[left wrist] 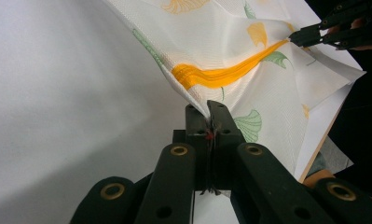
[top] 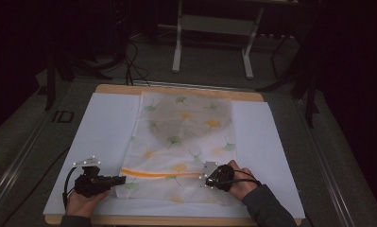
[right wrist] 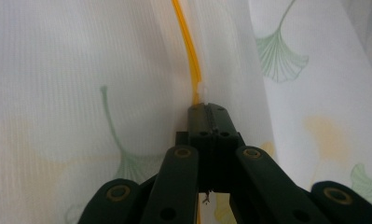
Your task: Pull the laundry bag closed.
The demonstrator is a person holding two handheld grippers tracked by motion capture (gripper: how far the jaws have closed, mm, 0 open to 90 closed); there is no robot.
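Note:
A white mesh bag printed with green and yellow ginkgo leaves lies flat on the table, with an orange zipper running across its near end. My left gripper is shut on the bag's left edge beside the zipper's end, and the fabric rises from its closed jaws. My right gripper is shut on the zipper's right end. In the right gripper view the orange zipper runs straight up from its pinched tips. A hand holds each gripper.
A white sheet covers the wooden tabletop beneath the bag. Beyond the table stand a white desk frame, dark stands and cables on a grey floor.

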